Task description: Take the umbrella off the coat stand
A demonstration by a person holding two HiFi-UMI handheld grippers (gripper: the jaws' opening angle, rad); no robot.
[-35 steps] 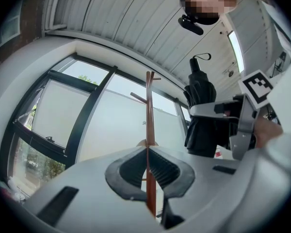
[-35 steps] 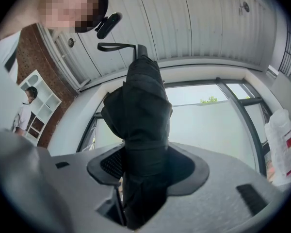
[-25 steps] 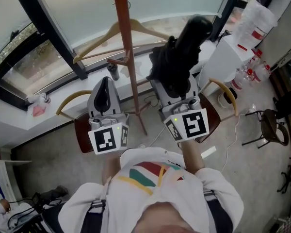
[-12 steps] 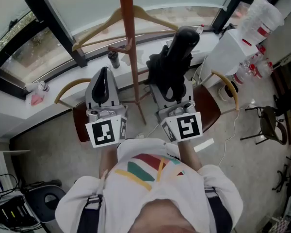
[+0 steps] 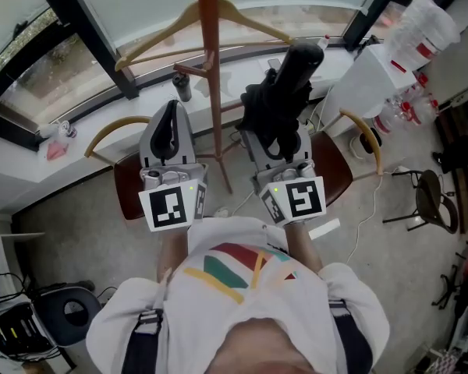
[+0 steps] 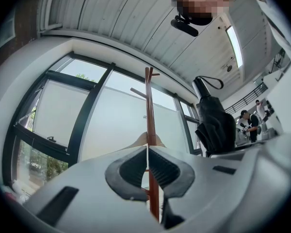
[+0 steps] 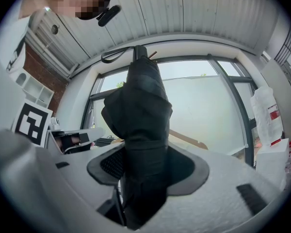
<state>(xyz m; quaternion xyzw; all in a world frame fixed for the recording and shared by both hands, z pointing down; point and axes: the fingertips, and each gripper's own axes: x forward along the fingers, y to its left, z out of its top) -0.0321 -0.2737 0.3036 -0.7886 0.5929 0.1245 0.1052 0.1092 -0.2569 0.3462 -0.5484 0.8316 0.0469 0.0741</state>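
Right gripper (image 5: pixel 279 142) is clamped on the folded black umbrella (image 5: pixel 293 75), which stands upright just right of the coat stand (image 5: pixel 211 92) and looks clear of its pegs, left gripper (image 5: pixel 168 128) closed on nothing, so I'd squeeze firmly and avoid clipping the hanger (image 5: pixel 218 20).

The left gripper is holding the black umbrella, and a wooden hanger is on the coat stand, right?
No. The right gripper holds the umbrella, not the left, as the right gripper view shows. The hanger is on the coat stand.
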